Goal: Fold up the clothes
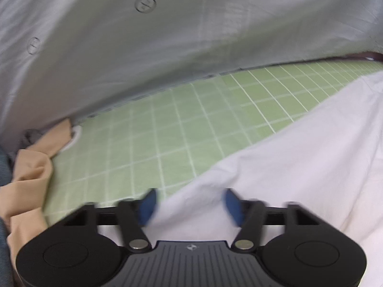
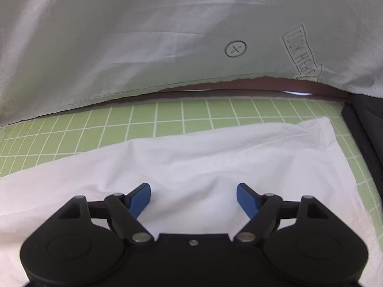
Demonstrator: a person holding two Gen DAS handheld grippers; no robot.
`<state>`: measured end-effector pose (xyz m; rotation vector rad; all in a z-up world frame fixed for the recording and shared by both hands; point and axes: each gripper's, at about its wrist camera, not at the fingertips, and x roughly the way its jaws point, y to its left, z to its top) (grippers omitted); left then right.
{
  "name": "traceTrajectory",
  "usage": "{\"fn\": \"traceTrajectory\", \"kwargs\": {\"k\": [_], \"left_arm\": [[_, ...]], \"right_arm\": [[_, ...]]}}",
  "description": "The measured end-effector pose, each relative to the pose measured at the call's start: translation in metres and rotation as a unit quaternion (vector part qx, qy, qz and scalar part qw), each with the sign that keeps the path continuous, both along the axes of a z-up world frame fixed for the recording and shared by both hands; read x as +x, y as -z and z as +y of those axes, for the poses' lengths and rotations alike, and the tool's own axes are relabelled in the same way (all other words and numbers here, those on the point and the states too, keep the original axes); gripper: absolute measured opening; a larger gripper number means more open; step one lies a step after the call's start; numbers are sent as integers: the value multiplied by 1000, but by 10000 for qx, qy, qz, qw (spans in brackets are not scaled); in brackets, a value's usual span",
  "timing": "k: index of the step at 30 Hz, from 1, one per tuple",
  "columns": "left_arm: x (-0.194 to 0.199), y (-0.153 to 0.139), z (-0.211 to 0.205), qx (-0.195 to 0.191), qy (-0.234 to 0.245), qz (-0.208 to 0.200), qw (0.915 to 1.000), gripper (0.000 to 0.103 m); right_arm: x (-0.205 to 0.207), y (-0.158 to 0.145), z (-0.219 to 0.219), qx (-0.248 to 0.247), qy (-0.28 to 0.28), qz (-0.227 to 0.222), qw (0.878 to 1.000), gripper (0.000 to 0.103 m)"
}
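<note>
A white garment (image 2: 203, 157) lies spread flat on a green grid mat (image 2: 167, 114), with one corner at the right. My right gripper (image 2: 194, 198) hovers over its near part, open, with only flat cloth under the blue pads. In the blurred left wrist view the same white garment (image 1: 299, 167) fills the lower right, its edge running diagonally across the mat (image 1: 167, 124). My left gripper (image 1: 190, 205) sits at that edge, blue pads apart, the cloth's edge lying between them and not pinched.
A pale grey printed cloth (image 1: 143, 47) hangs across the far side, also filling the top of the right wrist view as grey cloth (image 2: 143, 35). A peach cloth (image 1: 31, 167) is bunched at the mat's left. Dark fabric (image 2: 366, 124) borders the mat's right edge.
</note>
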<state>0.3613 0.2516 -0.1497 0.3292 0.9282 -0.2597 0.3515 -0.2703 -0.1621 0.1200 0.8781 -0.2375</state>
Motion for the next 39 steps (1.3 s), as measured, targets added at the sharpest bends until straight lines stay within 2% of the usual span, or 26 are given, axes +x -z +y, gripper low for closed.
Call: {"fn": "traceTrajectory", "kwargs": {"k": [2,4,8,11,13,15,17,22,25,28,34,39], "left_arm": [[1,2,2,-93,-89,-35,9999,3],[4,-3,7,-202,-381,-303,9986,3],[31,-11,21,-364,-1387,-792,9865,3],[52,-1,23,-395,-1940,-561,9786,9],[50,-5,17,-289,-2006,-553,9777,16],[38,-15,11,-365,-1907,-616,9790,46],[21,-25,4,-601,-1782,-629,9801,57],[-13,-22,-17,-956,-1628,-309,9815,64],[-24,-5,-33,-879,-1662,-67,9821,64],[-30,7,-43,-870,-1805,42,9797,71],[-23,15,-56,-662,-1816,123,9811,91],[-18,18,-59,-658,-1852,219,9803,99]], "right_arm": [[-2,-1,-3,56,101,-2,9999,80],[-3,-4,-5,59,163,-17,9998,80],[-7,-8,-4,-92,180,-85,9998,80],[-13,-11,2,-121,129,-126,9998,80],[-19,-11,8,-134,46,-128,9998,81],[-27,-11,13,-112,-20,-144,9998,86],[-30,-6,16,-13,-141,-84,9999,89],[-31,10,26,70,-497,149,9986,93],[-19,15,27,31,-616,83,9981,102],[5,17,22,12,-601,34,9982,103],[56,21,-10,-52,-186,-116,9997,103],[39,21,-66,-96,488,-521,9974,103]]}}
